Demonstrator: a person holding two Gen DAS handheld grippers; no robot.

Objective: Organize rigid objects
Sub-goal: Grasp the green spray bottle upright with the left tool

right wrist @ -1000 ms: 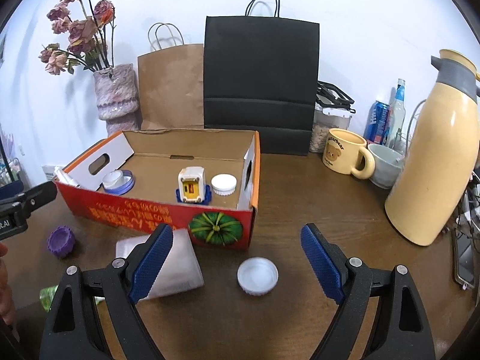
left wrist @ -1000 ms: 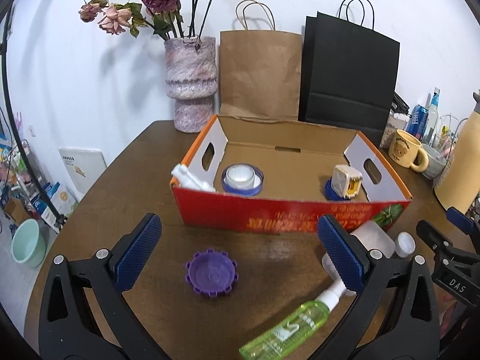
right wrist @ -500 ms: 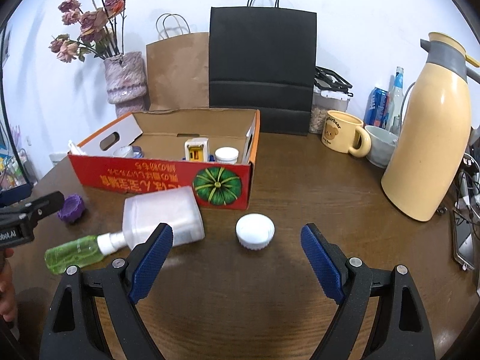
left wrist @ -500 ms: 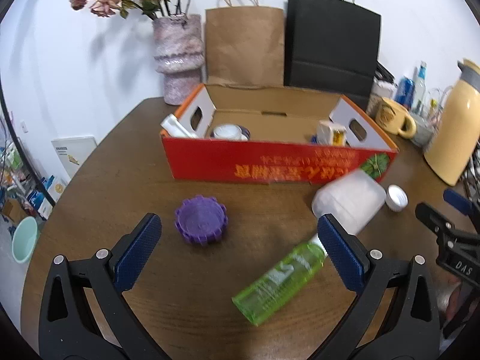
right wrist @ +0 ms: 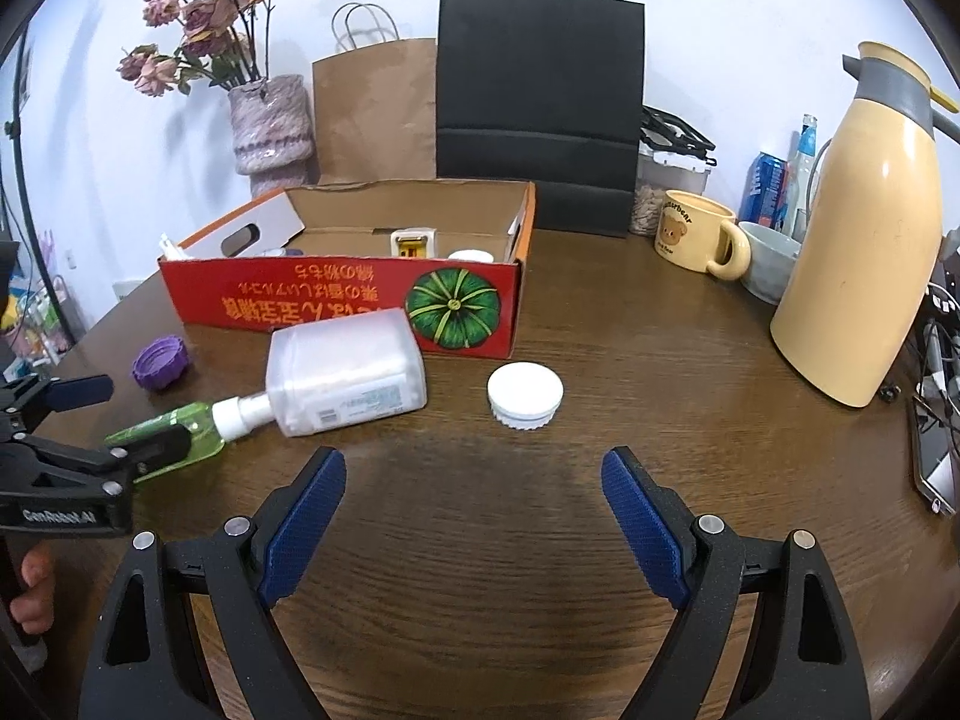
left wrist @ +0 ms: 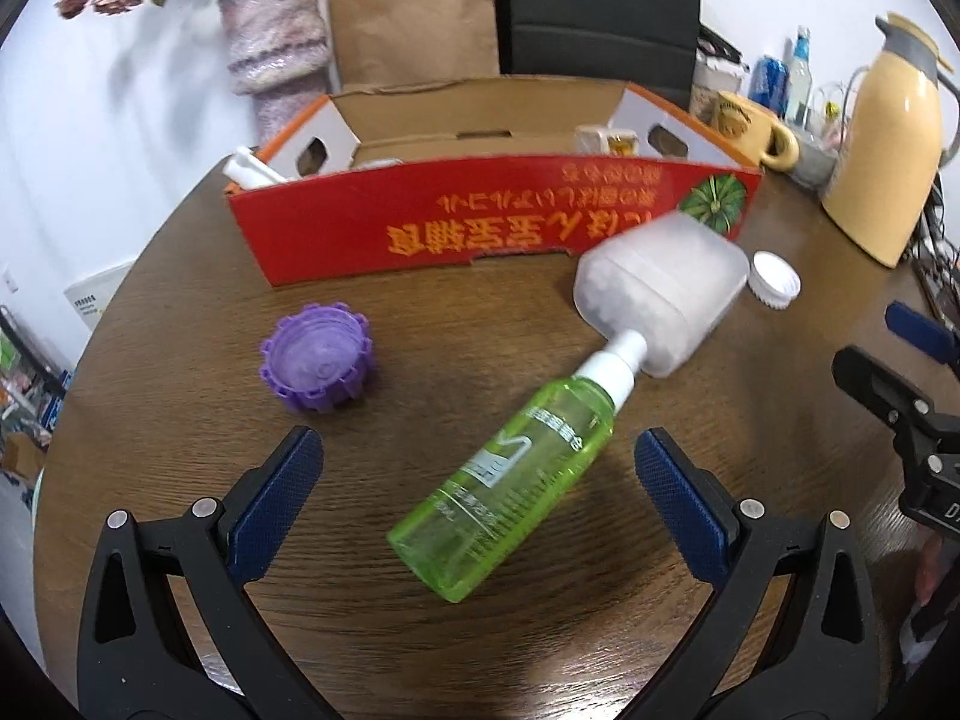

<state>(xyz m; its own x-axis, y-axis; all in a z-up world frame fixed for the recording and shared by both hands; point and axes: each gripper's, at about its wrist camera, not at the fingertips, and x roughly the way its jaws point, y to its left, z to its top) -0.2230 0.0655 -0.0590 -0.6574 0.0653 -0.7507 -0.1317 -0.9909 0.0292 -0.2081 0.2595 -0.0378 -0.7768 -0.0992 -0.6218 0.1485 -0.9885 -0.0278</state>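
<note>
My left hand-held gripper has dropped closer to the green bottle, jaws spread and empty, the bottle now lying between them. My right hand-held gripper stays spread before the white cap. Beyond the bottle sits the red box.

The left gripper has sunk toward the brown wooden table and tipped downward, so the clear green plastic spray bottle now lies between its open blue-padded fingers, closer than a second ago.
</note>
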